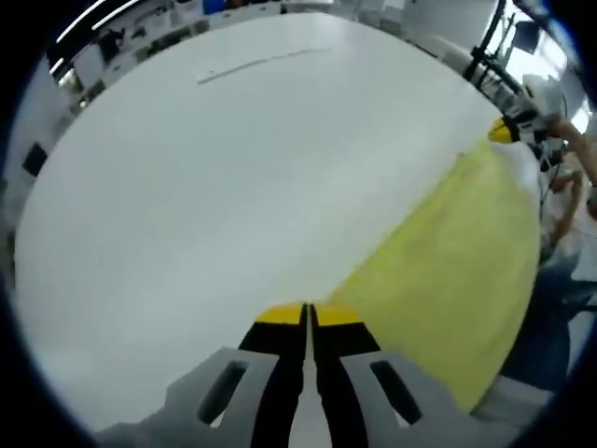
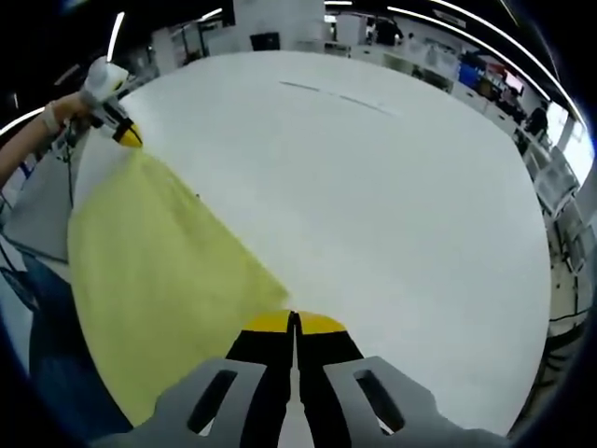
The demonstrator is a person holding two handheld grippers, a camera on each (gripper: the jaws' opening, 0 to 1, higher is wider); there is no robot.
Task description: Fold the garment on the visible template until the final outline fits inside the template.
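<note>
A yellow garment [image 1: 457,271] hangs stretched as a flat sheet between my two grippers, over the near edge of a white table [image 1: 205,215]. In the left gripper view my left gripper [image 1: 306,315] has its yellow-tipped jaws pressed together on one corner of the cloth. The right gripper [image 1: 505,133] holds the far corner at the upper right. In the right gripper view my right gripper [image 2: 294,323] is shut on a corner of the yellow garment [image 2: 149,261]. The left gripper [image 2: 124,135] pinches the other corner at the upper left.
A thin dark line [image 1: 261,63] is marked far across the white table [image 2: 401,215], also visible as the line [image 2: 340,96]. A person's hand [image 2: 56,117] and blue trouser leg [image 2: 47,355] stand at the table's edge. Desks and shelves [image 2: 466,65] ring the room.
</note>
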